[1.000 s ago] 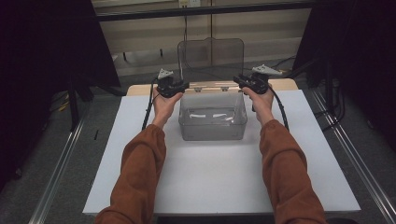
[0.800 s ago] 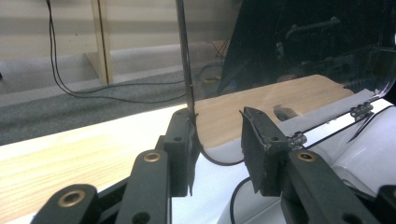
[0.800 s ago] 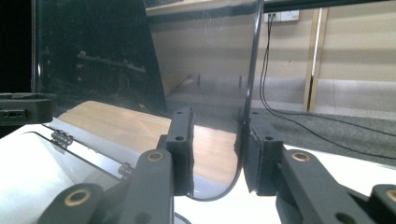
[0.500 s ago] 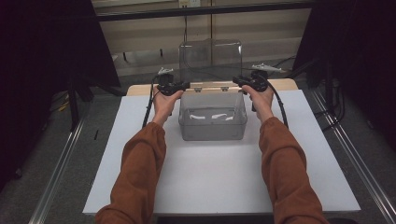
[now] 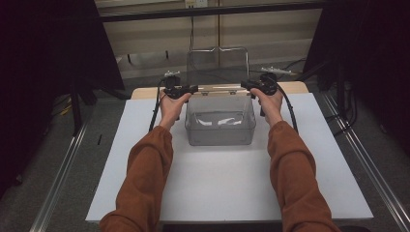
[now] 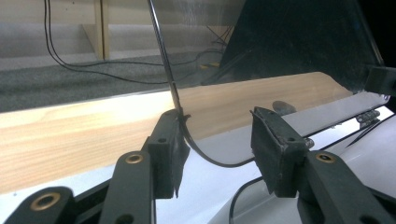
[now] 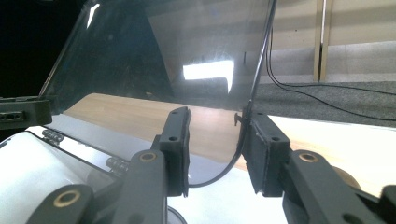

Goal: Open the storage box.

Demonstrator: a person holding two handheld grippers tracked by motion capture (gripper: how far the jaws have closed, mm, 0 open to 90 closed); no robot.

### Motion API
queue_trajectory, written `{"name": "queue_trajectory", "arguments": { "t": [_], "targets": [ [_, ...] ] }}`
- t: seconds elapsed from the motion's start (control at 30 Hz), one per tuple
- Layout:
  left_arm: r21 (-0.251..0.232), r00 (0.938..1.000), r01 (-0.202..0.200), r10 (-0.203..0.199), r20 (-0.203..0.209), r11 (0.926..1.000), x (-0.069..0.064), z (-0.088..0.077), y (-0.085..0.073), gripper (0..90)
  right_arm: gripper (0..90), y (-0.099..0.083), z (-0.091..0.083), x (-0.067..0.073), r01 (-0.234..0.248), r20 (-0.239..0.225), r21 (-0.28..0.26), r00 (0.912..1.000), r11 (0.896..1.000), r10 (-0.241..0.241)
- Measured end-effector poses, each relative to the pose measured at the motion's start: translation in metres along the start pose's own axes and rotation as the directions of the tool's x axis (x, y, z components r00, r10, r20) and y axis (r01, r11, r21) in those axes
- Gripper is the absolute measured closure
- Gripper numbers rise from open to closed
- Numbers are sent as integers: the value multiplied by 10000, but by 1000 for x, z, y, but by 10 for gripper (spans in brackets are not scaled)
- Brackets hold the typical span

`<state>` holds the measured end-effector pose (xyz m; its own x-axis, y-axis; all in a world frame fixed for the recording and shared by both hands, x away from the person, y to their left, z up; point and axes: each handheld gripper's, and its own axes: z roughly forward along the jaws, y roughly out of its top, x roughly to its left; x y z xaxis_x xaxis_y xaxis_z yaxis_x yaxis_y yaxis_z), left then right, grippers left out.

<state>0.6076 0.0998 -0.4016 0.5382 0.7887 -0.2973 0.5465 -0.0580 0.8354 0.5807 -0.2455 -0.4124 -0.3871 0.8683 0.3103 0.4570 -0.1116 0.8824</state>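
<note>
A clear plastic box [image 5: 220, 128] stands on the white board, and its hinged lid [image 5: 217, 65] is raised upright behind it. My left gripper [image 5: 193, 89] is at the lid's lower left corner and my right gripper [image 5: 246, 86] at its lower right. In the left gripper view the lid [image 6: 280, 46] has its rim between the jaws of the gripper [image 6: 217, 121], beside the left pad, with a wide gap to the other. In the right gripper view the lid [image 7: 163, 56] has its rim by the right pad of the gripper [image 7: 215, 116]. Both pairs of jaws have just been opening and now stand open.
The white board [image 5: 217, 193] covers a wooden table [image 5: 145, 93] whose far edge shows behind the box. Metal rails run along the floor on both sides. Cables lie on the carpet beyond the table. Black curtains hang at left and right.
The lid's top edge sits a little lower in the high view than a second ago. Both hands have stayed at the lid's lower corners.
</note>
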Motion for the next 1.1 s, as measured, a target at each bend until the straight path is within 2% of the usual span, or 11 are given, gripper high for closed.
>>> {"name": "queue_trajectory", "arguments": {
  "t": [0.2, 0.33, 0.53, 0.8, 1.1],
  "targets": [
    [8, 9999, 133, -133, -55, 9999, 1, 1, -1, 530, 603, 0, 2, -2, 103, 32, 166, 9999, 9998, -103],
    [70, 9999, 161, -161, -39, 9998, 2, 1, 0, 528, 599, 1, 2, -2, 23, 64, 256, 10000, 9997, -25],
    [84, 9991, 422, -422, -38, 9991, 3, 3, 0, 523, 593, 1, 3, -2, -181, 57, 421, 9998, 9989, 179],
    [144, 9989, 458, -457, -84, 9988, 4, 4, -1, 515, 583, 0, 4, -5, -289, -45, 513, 9996, 9983, 291],
    [120, 9966, 818, -818, -24, 9966, 5, 6, -2, 507, 572, -2, 5, -7, -479, -87, 531, 9988, 9974, 485]
  ]
}}
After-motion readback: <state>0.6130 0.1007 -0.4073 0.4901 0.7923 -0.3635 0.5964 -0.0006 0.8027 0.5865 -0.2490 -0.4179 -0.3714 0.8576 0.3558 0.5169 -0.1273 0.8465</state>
